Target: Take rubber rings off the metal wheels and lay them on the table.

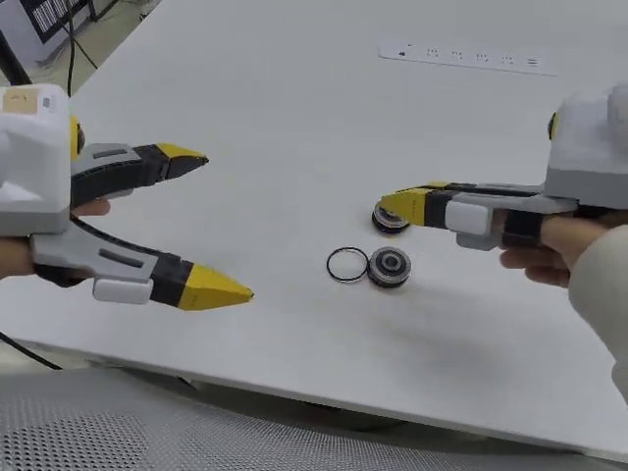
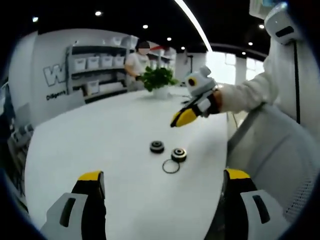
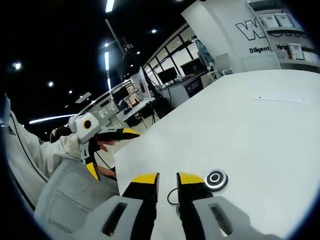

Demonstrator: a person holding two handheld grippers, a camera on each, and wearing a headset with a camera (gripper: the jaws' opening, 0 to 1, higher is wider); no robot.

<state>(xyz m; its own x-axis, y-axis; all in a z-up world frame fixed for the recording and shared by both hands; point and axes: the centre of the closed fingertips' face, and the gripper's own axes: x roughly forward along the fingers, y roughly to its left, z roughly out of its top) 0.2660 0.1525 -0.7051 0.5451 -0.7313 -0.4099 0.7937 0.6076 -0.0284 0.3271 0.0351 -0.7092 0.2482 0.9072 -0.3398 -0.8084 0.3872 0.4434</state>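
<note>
My left gripper (image 1: 211, 224) hangs above the table (image 1: 294, 88), well to the left of the near wheel (image 1: 390, 266). Its jaws are spread wide and hold nothing.

Just left of the near wheel a loose rubber ring (image 1: 347, 265) lies flat on the white top, touching the wheel or a hair off it; I cannot tell which. It is a thin black loop, and I judge it feather-light and floppy. It would stretch and roll under a tip rather than resist, so it wants a gentle pinch across its cord, not a squeeze.

The near wheel itself lies flat, hub up. It is small and metal, so I expect it to be stiff and fairly heavy for its size, and smooth enough to skate on this slick top if pushed from one side. Whether a rubber band sits round its rim I cannot make out.

Just beyond the near wheel lies the far wheel (image 1: 389, 222), also flat and dark round its edge, which I take for a ring not yet removed. To strip it I would pin the metal body with one gripper, hook a tip of the other under the rubber at the rim, and peel outward.

To the right of the near wheel and a little beyond it, my right gripper (image 3: 167, 181) points in. Its jaws are all but closed, with a thin slit between them and nothing in it. The tips are right at the far wheel; whether they touch it I cannot judge.
</note>
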